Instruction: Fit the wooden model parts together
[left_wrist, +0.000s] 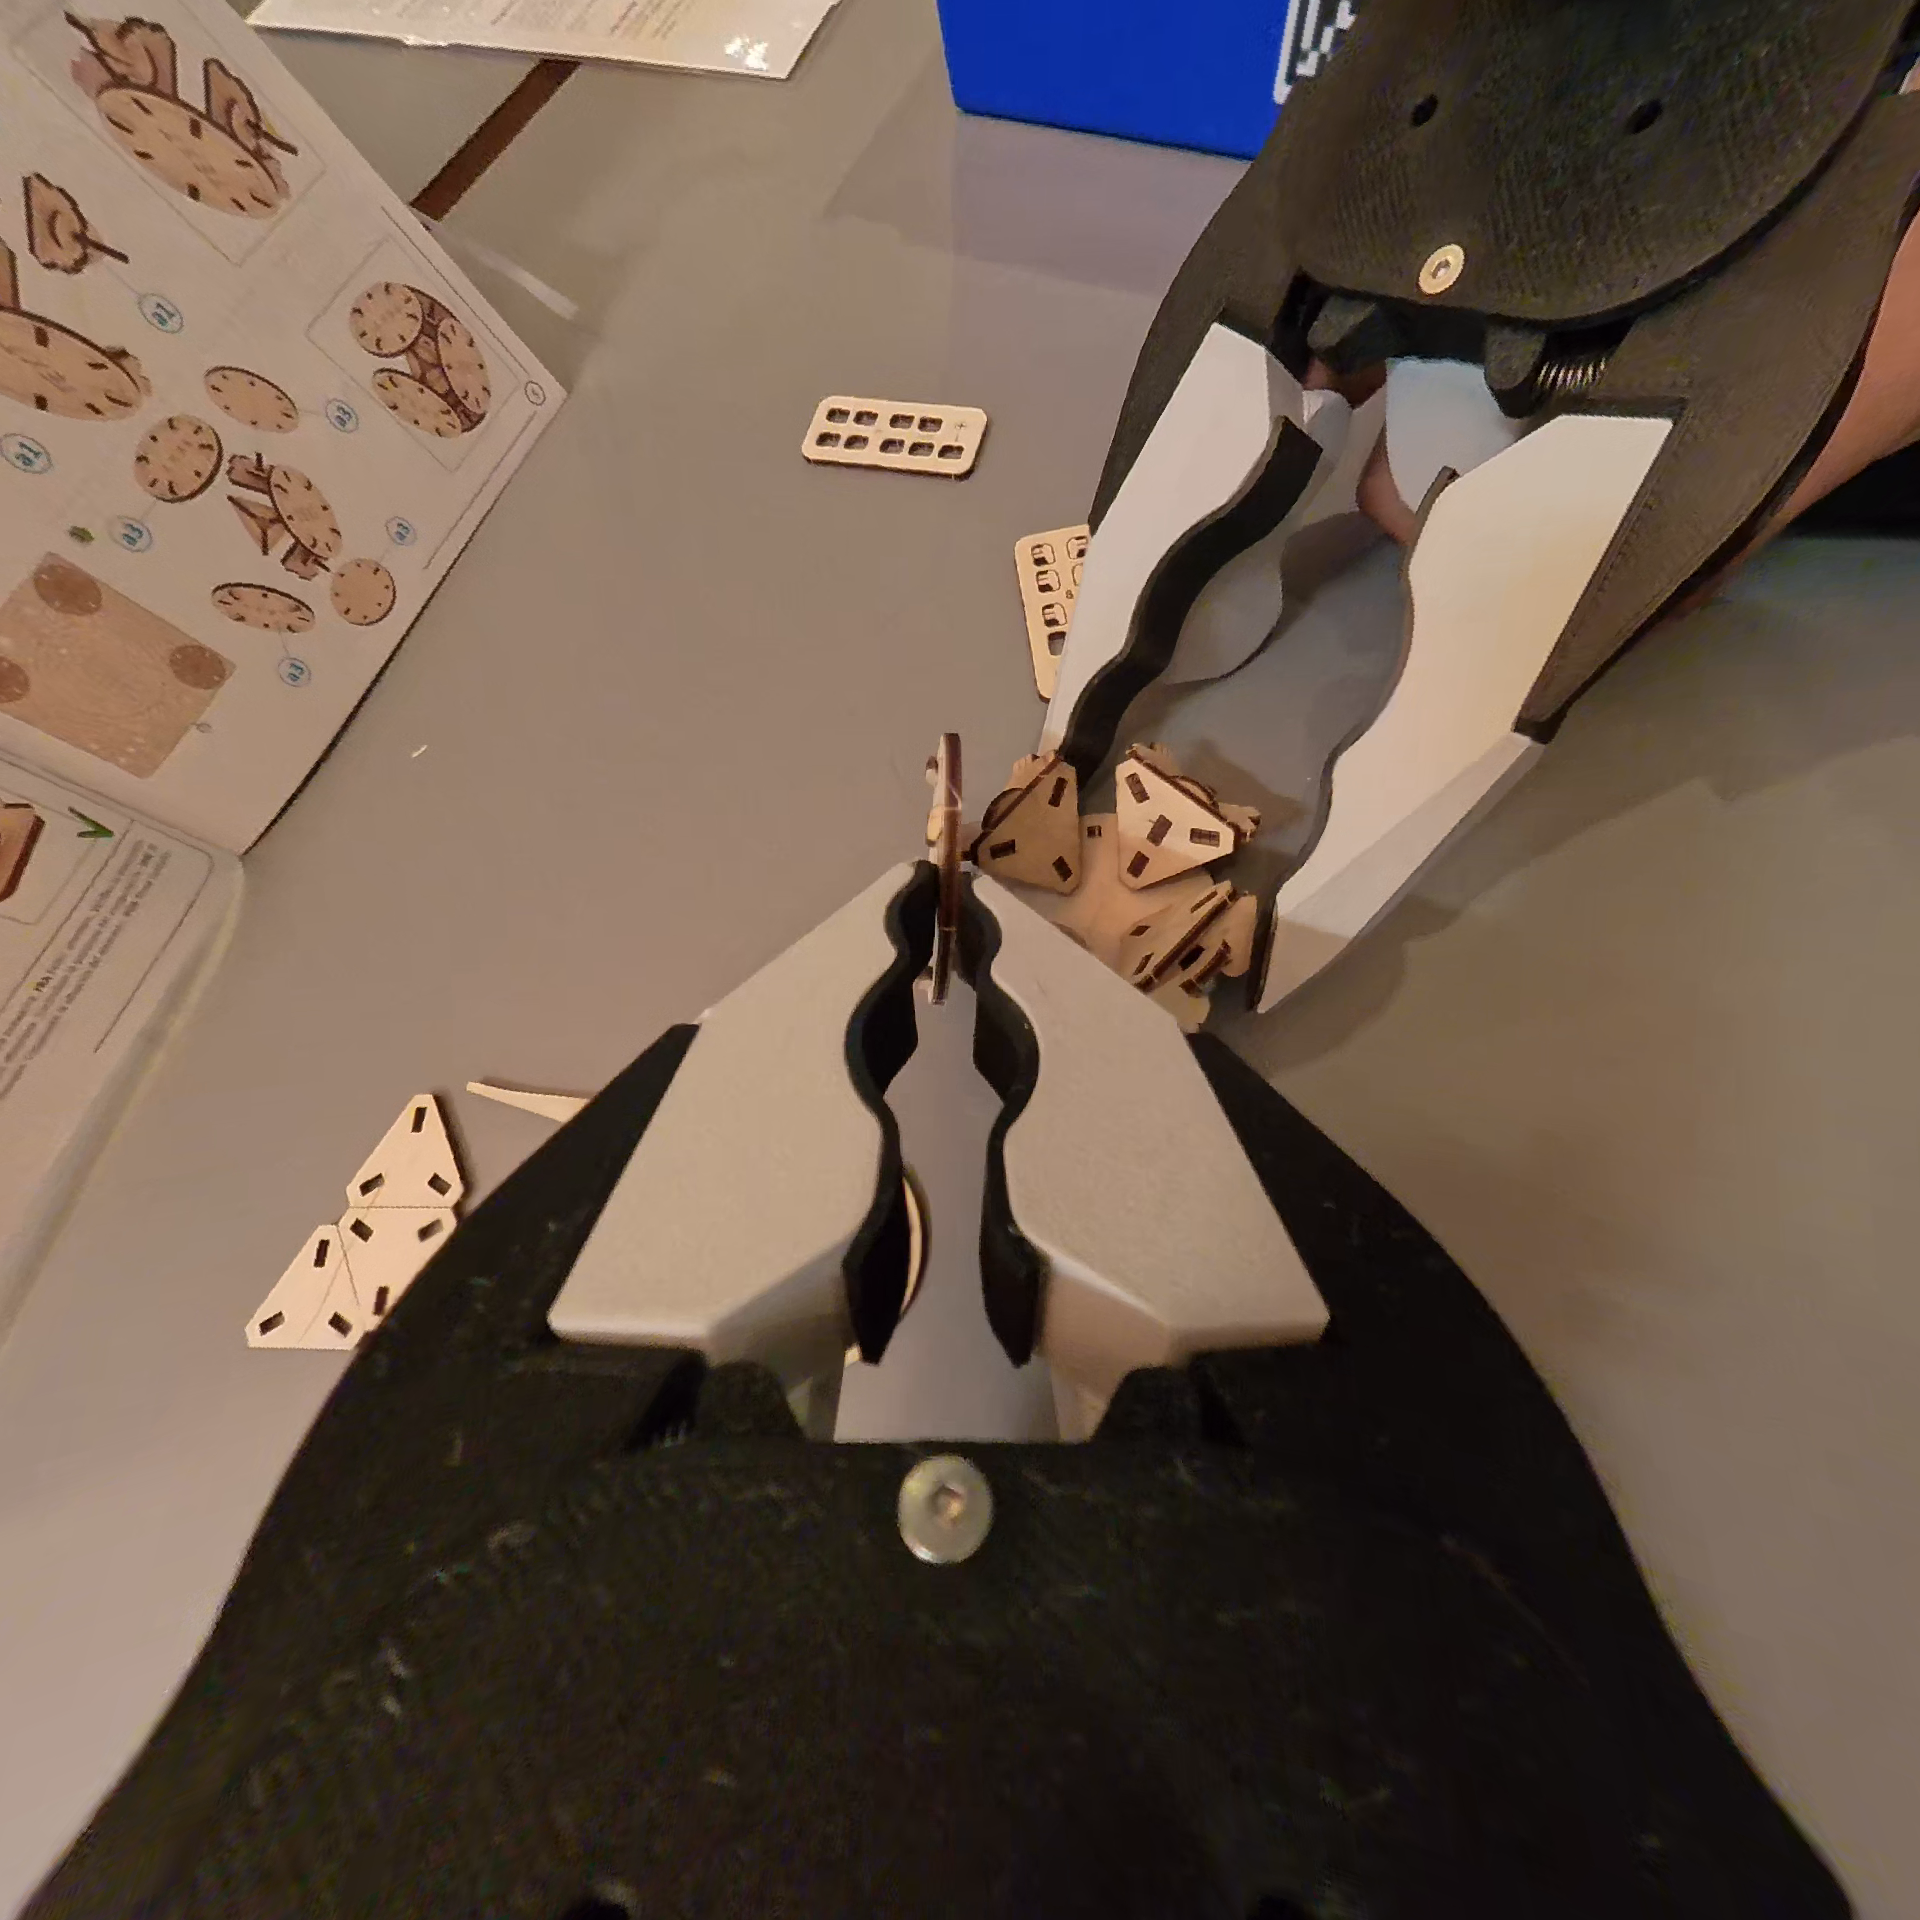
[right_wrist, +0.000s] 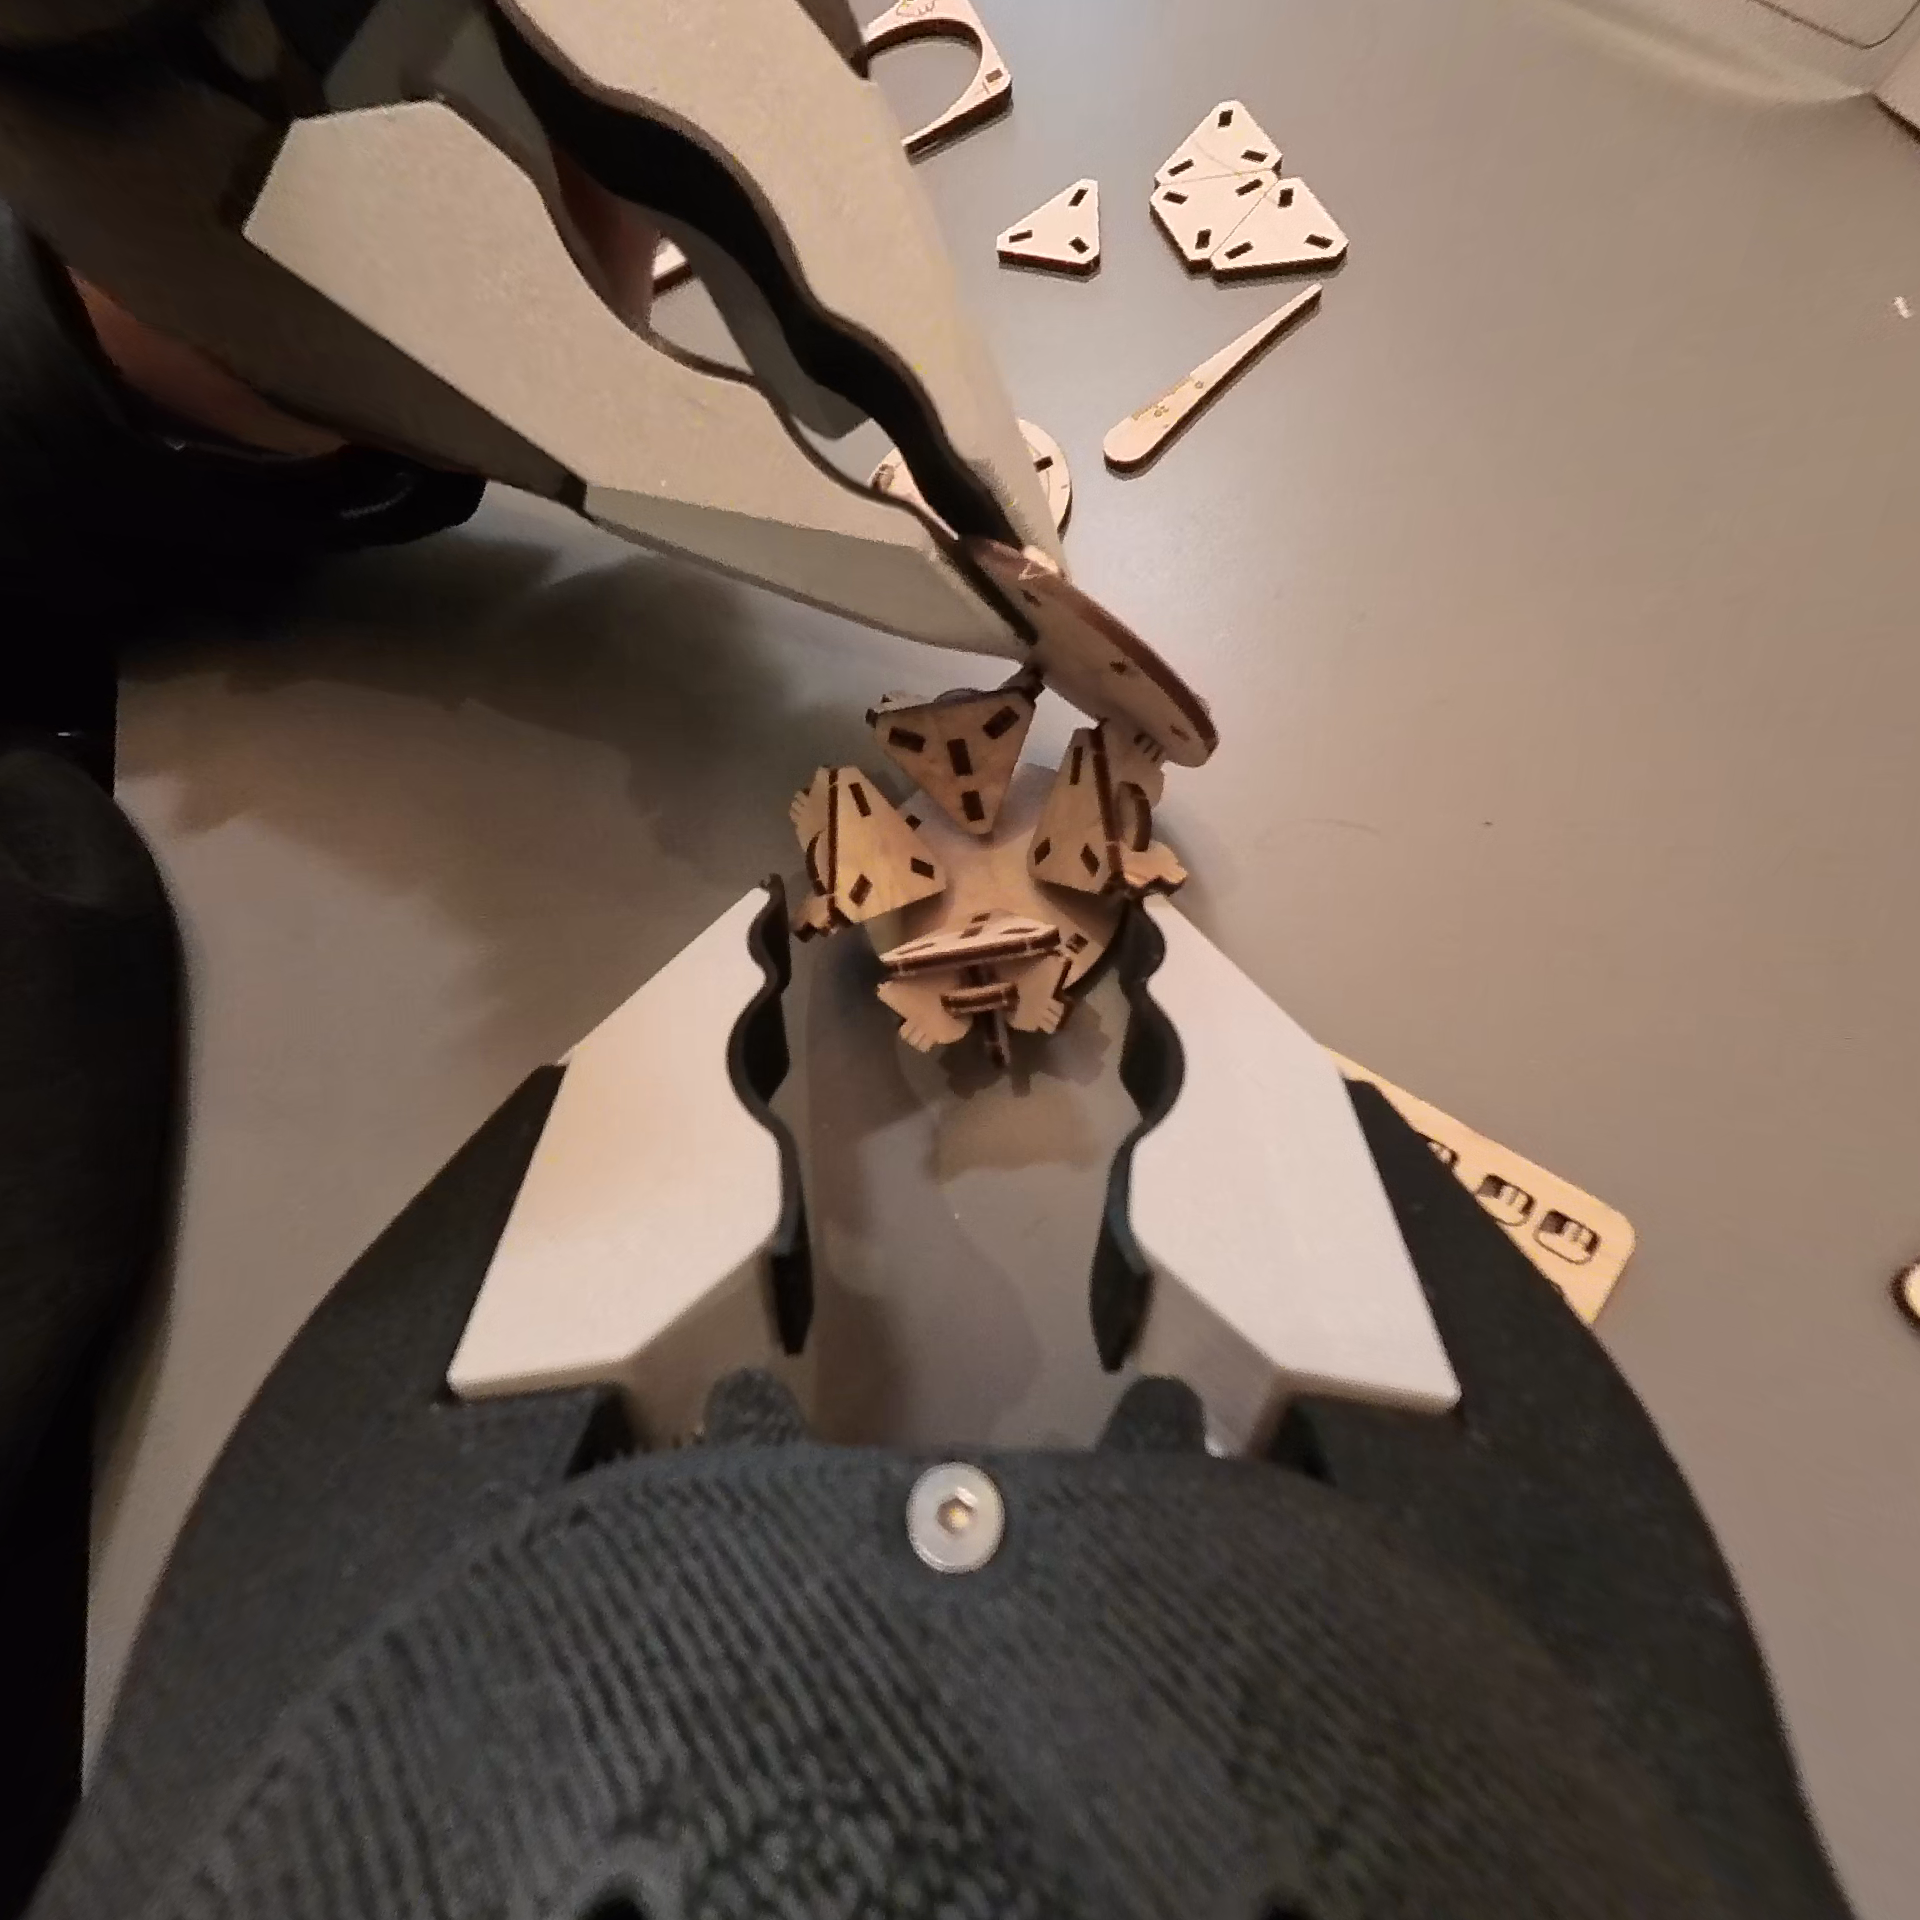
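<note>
Gripping a thin wooden disc (left_wrist: 947, 831) edge-on, the left gripper (left_wrist: 948, 883) held its dark pads pressed against both faces, the disc poised just above and touching the top of a small plywood assembly (right_wrist: 971, 883) of slotted triangular plates on the grey table (left_wrist: 623, 727). The right gripper (right_wrist: 961, 914) stood with its jaws spread wide around that assembly, one fingertip (right_wrist: 1143, 935) close against the model's side, the other (right_wrist: 769, 914) just beside it; no firm squeeze could be made out. With the model apparently unclamped, any downward push from the disc risked tipping or sliding it, and a tab missing its slot could have popped the upright triangles loose. The disc, pinched only near its rim, might also have twisted in the pads. Beyond the assembly lay spare triangular pieces (right_wrist: 1247, 197), a slim wooden stick (right_wrist: 1210, 379), and a slotted parts card (left_wrist: 894, 436); farther off to the assembly's left sat an open instruction booklet (left_wrist: 208, 416), and behind it a blue box (left_wrist: 1101, 73).
</note>
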